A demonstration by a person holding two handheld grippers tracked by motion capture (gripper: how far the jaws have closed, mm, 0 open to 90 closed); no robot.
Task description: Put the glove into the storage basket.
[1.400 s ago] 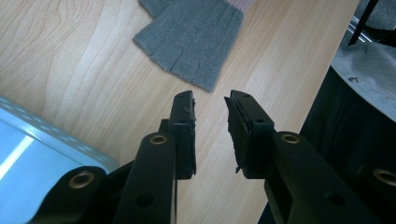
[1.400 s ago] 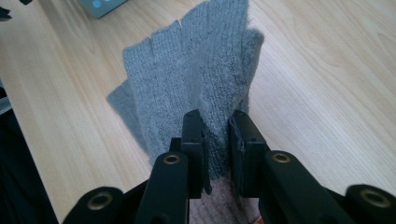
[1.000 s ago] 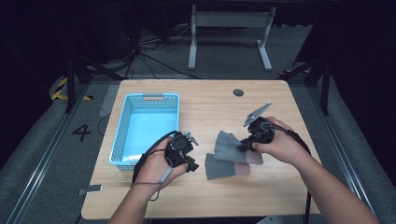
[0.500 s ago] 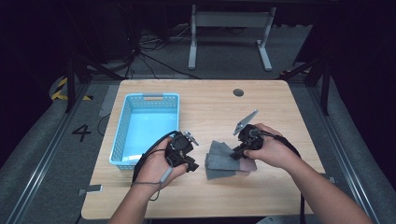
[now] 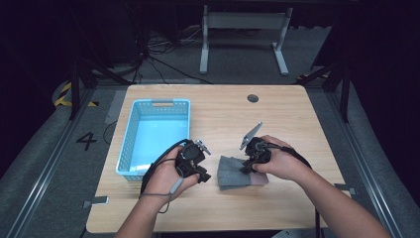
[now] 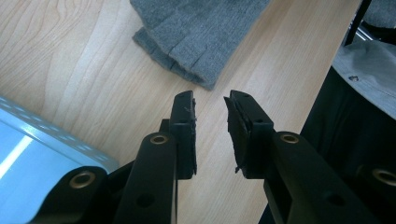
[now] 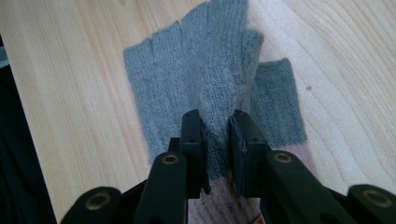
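Grey knit, a fingerless glove (image 5: 234,172) lay flat on the wooden table (image 5: 277,119), just right of the blue basket (image 5: 130,141) and between the two hands. In the right gripper view its long axis ran straight away from the right gripper (image 7: 217,125), cuff end nearest the jaws and the short finger stubs pointing off, with a second grey piece showing beneath at the right side. The right gripper was clearly the nearer: its jaws stood clamped on a raised ridge of the glove's fabric near the cuff, the knit pinched up between them. The right hand (image 5: 277,161) lay low over the glove's right edge, wrist near the table, gripper pointing left toward the basket. The left gripper (image 6: 211,122) waited between basket and glove, its jaws slightly apart and holding nothing, the glove's fingertip end lying just ahead of them; the left hand (image 5: 168,173) held it tilted down over bare wood
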